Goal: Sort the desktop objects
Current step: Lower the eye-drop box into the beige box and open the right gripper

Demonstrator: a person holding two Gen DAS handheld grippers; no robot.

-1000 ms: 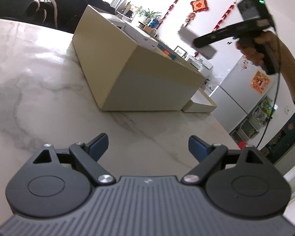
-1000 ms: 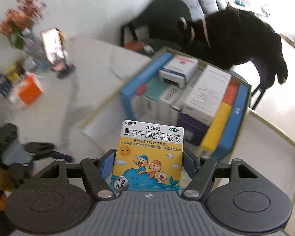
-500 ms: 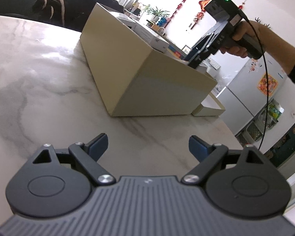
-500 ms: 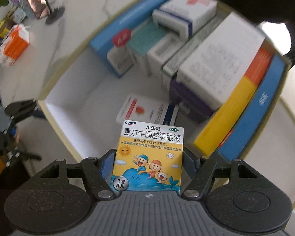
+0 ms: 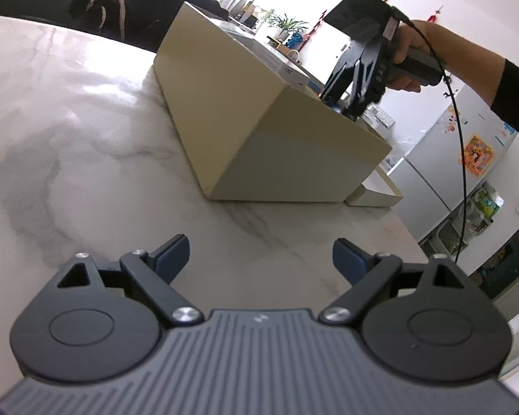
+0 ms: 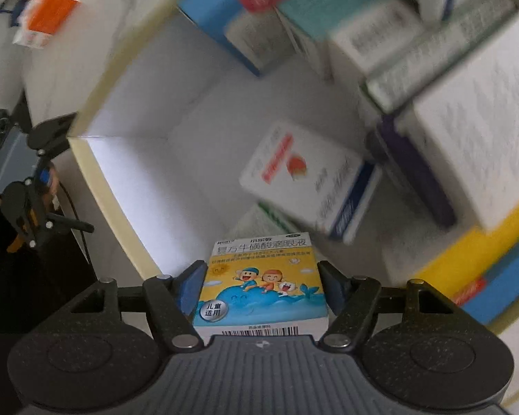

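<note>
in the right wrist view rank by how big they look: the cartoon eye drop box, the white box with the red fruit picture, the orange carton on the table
1. White box with red fruit picture
2. Cartoon eye drop box, nearly as big, but nearest the camera, so unsure
3. Orange carton, smallest, though farthest

Yellow-and-blue eye-drop box [image 6: 263,278] printed "小乐敦", "复方牛磺酸滴眼液", round badge "儿童适用"; other boxes' print too blurred to read.

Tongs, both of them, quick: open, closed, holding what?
Left tongs: open, nothing between the fingers, bare table below.
Right tongs: closed on the yellow eye-drop box, over the beige storage box.
</note>
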